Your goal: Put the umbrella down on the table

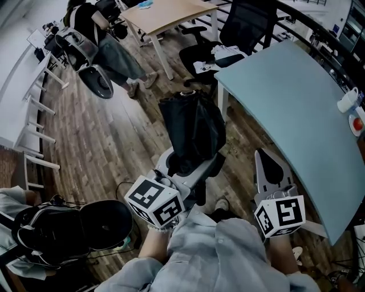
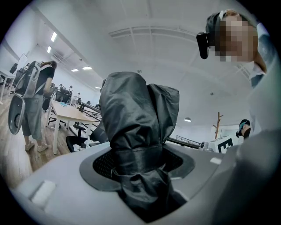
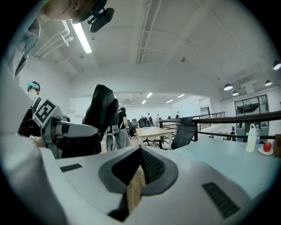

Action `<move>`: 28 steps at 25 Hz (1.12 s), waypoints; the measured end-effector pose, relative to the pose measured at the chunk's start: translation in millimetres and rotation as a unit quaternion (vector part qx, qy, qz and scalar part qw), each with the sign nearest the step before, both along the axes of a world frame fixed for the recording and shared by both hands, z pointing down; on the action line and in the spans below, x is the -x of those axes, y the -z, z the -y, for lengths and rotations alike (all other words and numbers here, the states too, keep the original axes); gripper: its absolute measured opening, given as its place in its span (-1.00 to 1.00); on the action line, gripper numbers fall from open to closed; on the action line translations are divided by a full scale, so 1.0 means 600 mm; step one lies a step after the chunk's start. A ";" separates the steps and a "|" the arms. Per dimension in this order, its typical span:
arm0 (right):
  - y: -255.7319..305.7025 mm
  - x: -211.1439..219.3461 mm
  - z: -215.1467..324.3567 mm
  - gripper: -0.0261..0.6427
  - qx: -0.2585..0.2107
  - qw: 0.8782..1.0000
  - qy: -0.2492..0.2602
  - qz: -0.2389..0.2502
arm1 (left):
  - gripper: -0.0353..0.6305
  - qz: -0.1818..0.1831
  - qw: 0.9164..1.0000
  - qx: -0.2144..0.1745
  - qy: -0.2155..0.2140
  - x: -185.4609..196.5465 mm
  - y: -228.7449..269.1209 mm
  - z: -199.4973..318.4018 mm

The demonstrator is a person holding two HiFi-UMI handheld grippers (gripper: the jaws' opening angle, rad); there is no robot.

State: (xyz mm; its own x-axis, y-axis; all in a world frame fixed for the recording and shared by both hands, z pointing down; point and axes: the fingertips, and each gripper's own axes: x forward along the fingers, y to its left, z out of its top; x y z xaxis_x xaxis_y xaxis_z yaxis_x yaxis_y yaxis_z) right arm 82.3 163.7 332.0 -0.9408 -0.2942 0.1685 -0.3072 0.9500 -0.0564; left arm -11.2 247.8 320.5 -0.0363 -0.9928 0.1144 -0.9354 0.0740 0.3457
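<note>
A folded black umbrella [image 1: 194, 128] stands nearly upright over the wooden floor, just left of the light blue table [image 1: 291, 97]. My left gripper [image 1: 188, 165] is shut on its lower part. In the left gripper view the dark fabric [image 2: 136, 118] fills the gap between the jaws of that gripper [image 2: 138, 169]. My right gripper [image 1: 272, 168] hovers by the table's near edge, shut with nothing in it. In the right gripper view its jaws [image 3: 137, 176] meet, with only a thin slit between them. The umbrella [image 3: 103, 110] shows at left and the table [image 3: 219, 154] at right.
A white cup [image 1: 348, 101] and a red item [image 1: 357, 122] sit at the table's far right edge. A black office chair [image 1: 239, 28] and a wooden desk [image 1: 165, 14] stand beyond. A person [image 1: 108, 45] stands at upper left. A dark backpack [image 1: 68, 228] lies at lower left.
</note>
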 end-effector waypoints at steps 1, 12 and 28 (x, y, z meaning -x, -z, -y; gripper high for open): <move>-0.001 -0.001 0.008 -0.95 0.001 1.000 0.000 0.000 | -0.08 -0.001 1.000 -0.001 0.002 0.000 0.002 0.007; 0.001 -0.021 0.069 -0.95 0.002 1.000 -0.004 0.000 | -0.08 0.008 1.000 -0.004 0.008 -0.013 0.021 0.061; -0.013 -0.028 0.116 -0.95 0.014 0.999 -0.030 0.000 | -0.08 0.007 1.000 0.001 -0.002 -0.001 0.021 0.097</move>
State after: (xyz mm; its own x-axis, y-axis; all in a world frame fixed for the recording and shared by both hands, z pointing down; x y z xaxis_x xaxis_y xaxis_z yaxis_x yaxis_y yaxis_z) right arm 98.9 94.2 340.0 -0.9215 -0.3455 0.1774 -0.3638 0.9278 -0.0827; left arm -10.7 189.6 307.8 -0.0332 -0.9928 0.1153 -0.9405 0.0700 0.3324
